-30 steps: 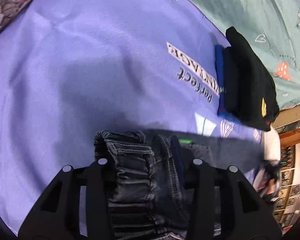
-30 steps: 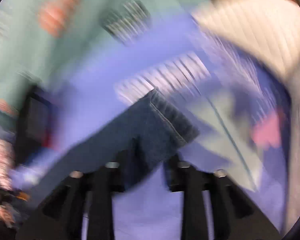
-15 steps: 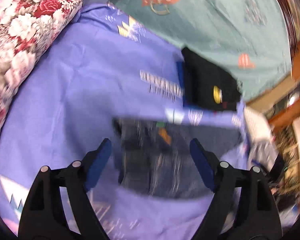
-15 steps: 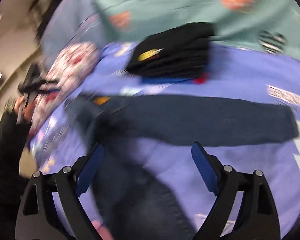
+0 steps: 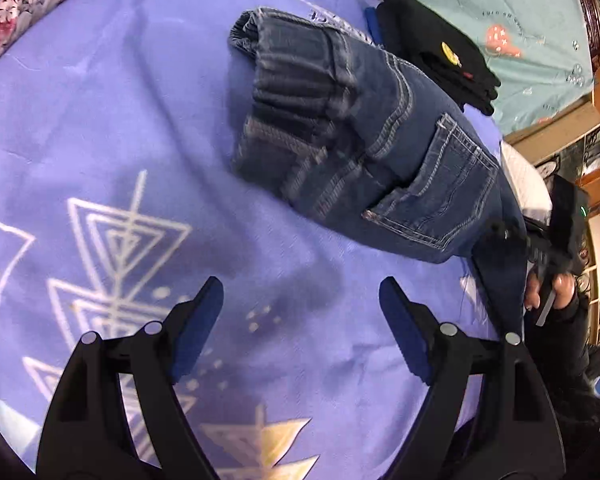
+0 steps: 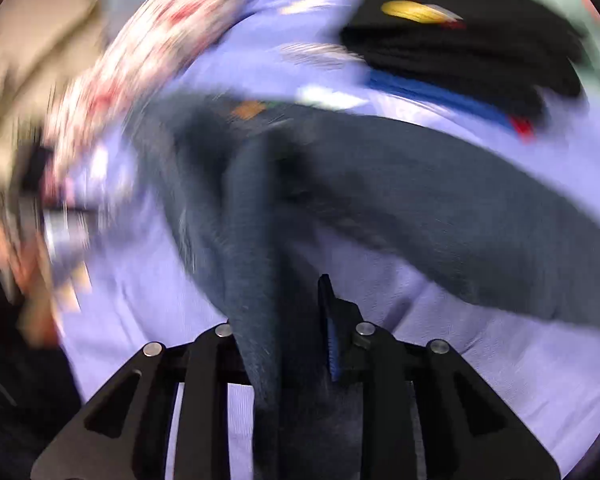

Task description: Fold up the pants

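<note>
Dark blue jeans lie on a purple patterned sheet, waistband to the left, back pocket up. My left gripper is open and empty, just short of the jeans' near edge. In the blurred right wrist view my right gripper is shut on a leg of the jeans, which runs up between the fingers; the other leg stretches off to the right. The right gripper also shows in the left wrist view, at the far right by the leg.
A folded stack of black and blue clothes lies just beyond the jeans; it also shows in the right wrist view. A floral pillow sits at the top left. A teal sheet covers the far side.
My left gripper let go of the waistband, opened and pulled back from the jeans. My right gripper opened, then closed on a trouser leg, and is still moving fast.
</note>
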The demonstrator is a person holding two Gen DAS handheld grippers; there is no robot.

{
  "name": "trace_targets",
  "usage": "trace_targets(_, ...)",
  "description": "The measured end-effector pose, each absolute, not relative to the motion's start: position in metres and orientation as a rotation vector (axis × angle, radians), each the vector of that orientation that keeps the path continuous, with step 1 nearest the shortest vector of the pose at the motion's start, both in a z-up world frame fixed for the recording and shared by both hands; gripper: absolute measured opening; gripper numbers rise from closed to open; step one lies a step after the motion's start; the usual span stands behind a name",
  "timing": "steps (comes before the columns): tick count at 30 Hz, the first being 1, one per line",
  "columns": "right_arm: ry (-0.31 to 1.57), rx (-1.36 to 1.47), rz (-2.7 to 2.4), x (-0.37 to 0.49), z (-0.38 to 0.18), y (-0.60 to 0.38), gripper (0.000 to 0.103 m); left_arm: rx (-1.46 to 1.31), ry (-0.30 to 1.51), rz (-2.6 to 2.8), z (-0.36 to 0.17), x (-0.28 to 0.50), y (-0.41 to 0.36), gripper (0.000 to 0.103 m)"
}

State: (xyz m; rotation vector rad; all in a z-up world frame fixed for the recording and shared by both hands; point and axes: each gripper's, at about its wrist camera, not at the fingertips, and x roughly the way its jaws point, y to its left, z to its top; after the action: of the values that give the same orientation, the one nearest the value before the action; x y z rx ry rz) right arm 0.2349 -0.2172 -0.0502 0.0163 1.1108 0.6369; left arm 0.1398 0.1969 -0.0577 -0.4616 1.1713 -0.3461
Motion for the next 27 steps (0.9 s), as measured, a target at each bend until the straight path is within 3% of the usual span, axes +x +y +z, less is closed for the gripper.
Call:
trace_targets(7, 1.122, 0.169, 0.558, 0.26, -0.071, -0.243, 0.024, -0.6, 1.156, -0.321, -0.079, 0.186, 0.175, 0.082)
trace_targets(17, 1.148, 0.231, 0.57, 0.273, -0.086, -0.243, 0.025, -0.222, 1.033, -0.252, -0.076, 0.189, 0.135, 0.08)
trace_targets(21, 1.146, 0.255, 0.566, 0.273, -0.086, -0.248, 0.025, -0.23, 1.065, -0.351, -0.072, 0.185, 0.127, 0.049)
trace_targets(27, 1.146, 0.229, 0.565, 0.275, -0.081, -0.246, 0.025, -0.325, 1.032, -0.542, -0.03, 0.149, 0.131, 0.045)
